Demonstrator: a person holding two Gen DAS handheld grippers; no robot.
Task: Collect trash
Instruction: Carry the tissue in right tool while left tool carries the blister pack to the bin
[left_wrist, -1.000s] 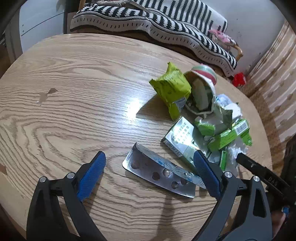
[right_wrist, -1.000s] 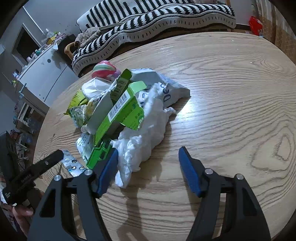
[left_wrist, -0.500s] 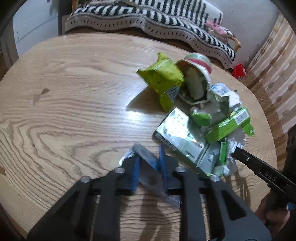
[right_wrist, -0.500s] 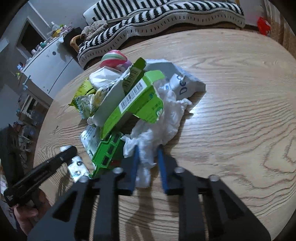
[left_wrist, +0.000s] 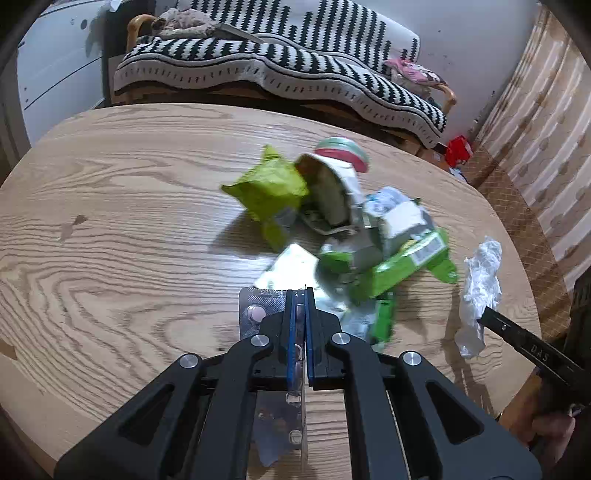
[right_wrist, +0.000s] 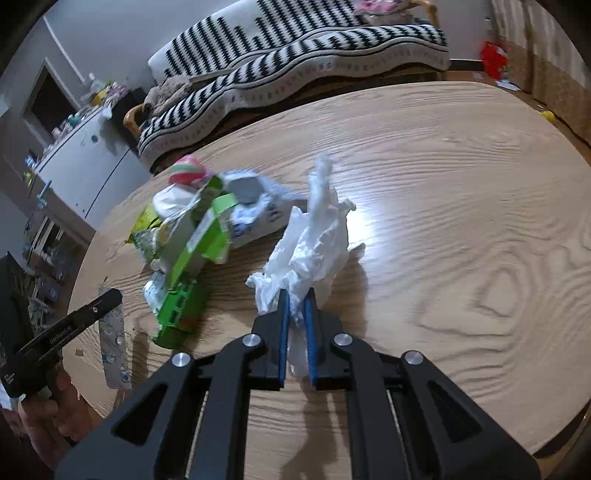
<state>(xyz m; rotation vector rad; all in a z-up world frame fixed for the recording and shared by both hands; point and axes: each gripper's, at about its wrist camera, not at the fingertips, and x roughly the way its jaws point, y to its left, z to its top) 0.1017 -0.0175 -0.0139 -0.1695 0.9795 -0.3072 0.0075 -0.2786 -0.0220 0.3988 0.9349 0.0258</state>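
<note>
On the round wooden table (left_wrist: 110, 229) lies a heap of trash: a yellow-green wrapper (left_wrist: 269, 188), a torn cup (left_wrist: 332, 184), a green carton (left_wrist: 402, 262) and a silver pouch (left_wrist: 291, 266). My left gripper (left_wrist: 300, 295) is shut on a silver blister pack (left_wrist: 253, 310), which stands on edge between the blue pads and is raised off the wood. My right gripper (right_wrist: 295, 295) is shut on a crumpled white tissue (right_wrist: 314, 240), held up just right of the heap. In the right wrist view the left gripper (right_wrist: 107, 299) shows at the left with the blister pack (right_wrist: 114, 347).
A sofa under a black-and-white striped blanket (left_wrist: 295, 66) runs behind the table. A white cabinet (right_wrist: 85, 158) stands at the far left, a patterned curtain (left_wrist: 535, 129) at the right, a red object (left_wrist: 458, 149) on the floor. A person's hand (right_wrist: 48, 413) holds the left tool.
Both grippers went from wide open to shut: the left on the blister pack, the right on the tissue. Both items have come up off the table, the tissue pulled clear of the heap.
</note>
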